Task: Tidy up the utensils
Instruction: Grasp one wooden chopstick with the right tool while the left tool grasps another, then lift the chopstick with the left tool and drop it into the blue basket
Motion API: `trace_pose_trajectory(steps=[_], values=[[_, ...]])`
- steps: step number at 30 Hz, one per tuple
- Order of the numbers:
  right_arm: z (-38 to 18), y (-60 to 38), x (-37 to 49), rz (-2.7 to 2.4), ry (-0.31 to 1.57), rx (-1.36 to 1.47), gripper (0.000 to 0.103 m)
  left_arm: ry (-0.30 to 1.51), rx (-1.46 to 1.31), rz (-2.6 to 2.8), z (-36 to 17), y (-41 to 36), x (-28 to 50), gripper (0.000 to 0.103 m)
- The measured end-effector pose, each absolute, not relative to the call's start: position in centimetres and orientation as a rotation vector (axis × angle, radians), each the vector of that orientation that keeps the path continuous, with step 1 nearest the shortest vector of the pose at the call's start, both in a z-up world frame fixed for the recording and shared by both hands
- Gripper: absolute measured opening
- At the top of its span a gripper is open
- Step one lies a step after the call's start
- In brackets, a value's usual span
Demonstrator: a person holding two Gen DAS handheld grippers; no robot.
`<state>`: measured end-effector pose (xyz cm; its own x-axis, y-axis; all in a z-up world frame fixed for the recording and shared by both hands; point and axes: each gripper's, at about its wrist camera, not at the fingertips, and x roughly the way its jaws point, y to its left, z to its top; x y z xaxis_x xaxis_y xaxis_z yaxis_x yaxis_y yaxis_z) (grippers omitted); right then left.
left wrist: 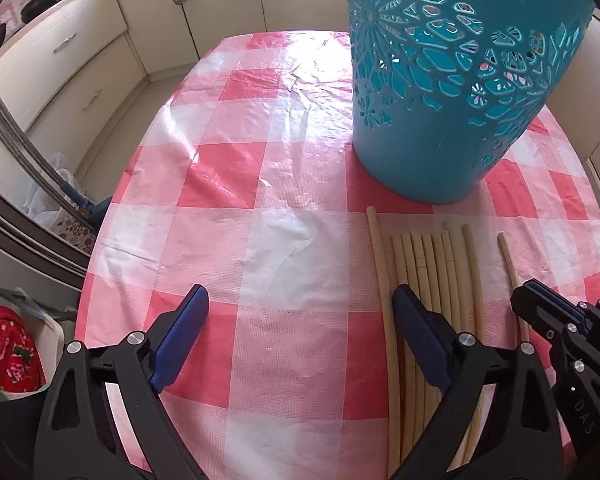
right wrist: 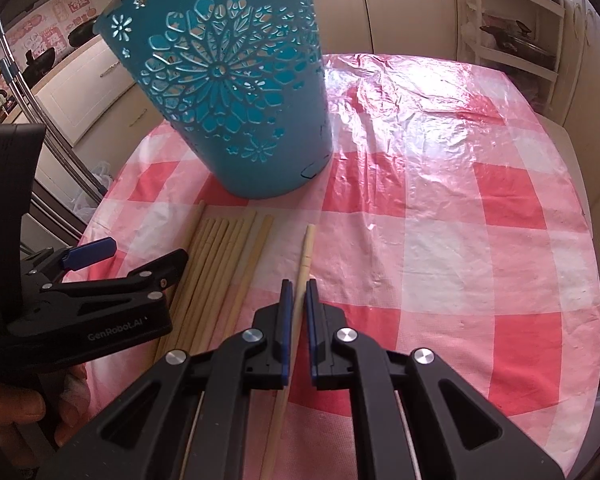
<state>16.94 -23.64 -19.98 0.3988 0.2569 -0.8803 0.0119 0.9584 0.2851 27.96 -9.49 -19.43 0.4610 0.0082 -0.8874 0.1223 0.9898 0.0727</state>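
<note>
Chopsticks (right wrist: 216, 264) lie on the table (right wrist: 440, 208) before the teal basket (right wrist: 236, 92) – contents hidden; right gripper (right wrist: 299, 296) narrowly straddles one chopstick (right wrist: 305, 252), left gripper (left wrist: 300, 308) wide

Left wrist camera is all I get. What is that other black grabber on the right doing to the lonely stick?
Observer: The right gripper has its fingers on either side of the lone chopstick. They are almost closed, but I can't tell whether they pinch it yet.
Operator: Is the blue basket okay on the side I can't see?
Observer: Not quite. The basket has a small crack near its base on that side.
</note>
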Motion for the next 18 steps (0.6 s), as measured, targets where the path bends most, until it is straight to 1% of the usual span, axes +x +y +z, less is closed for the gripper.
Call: trace_pose_trajectory(steps=[2,4,6,7,9,11,12,15,18], values=[[-20.0,-23.8,16.9,0.159,1.155,0.270,0.008,1.082,0.143,-0.077,-19.4,-9.7,28.0,0.088],[-20.0,-23.9,17.0,0.157,1.154,0.276,0.008,1.071,0.144,-0.105,-19.2,-9.9,28.2,0.078],[-20.0,-24.0,17.0,0.153,1.151,0.281,0.008,1.066,0.116,-0.153,-19.0,-10.1,28.4,0.057],[-20.0,-24.1,17.0,0.151,1.149,0.285,0.008,1.059,0.124,-0.160,-19.0,-10.2,28.5,0.051],[-20.1,-24.1,17.1,0.148,1.143,0.285,0.008,1.052,0.141,-0.200,-18.8,-10.6,28.7,0.020],[-20.1,-24.0,17.2,0.146,1.136,0.279,0.008,1.069,0.135,-0.239,-18.6,-10.6,28.9,0.007],[-20.1,-23.9,17.2,0.145,1.133,0.273,0.008,1.080,0.126,-0.253,-18.6,-10.5,28.9,0.005],[-20.0,-23.6,17.2,0.142,1.124,0.244,0.008,1.091,0.102,-0.275,-18.0,-9.5,28.4,0.005],[-20.1,-23.3,17.2,0.140,1.118,0.228,0.008,1.070,0.053,-0.295,-16.1,-7.6,27.2,0.005]])
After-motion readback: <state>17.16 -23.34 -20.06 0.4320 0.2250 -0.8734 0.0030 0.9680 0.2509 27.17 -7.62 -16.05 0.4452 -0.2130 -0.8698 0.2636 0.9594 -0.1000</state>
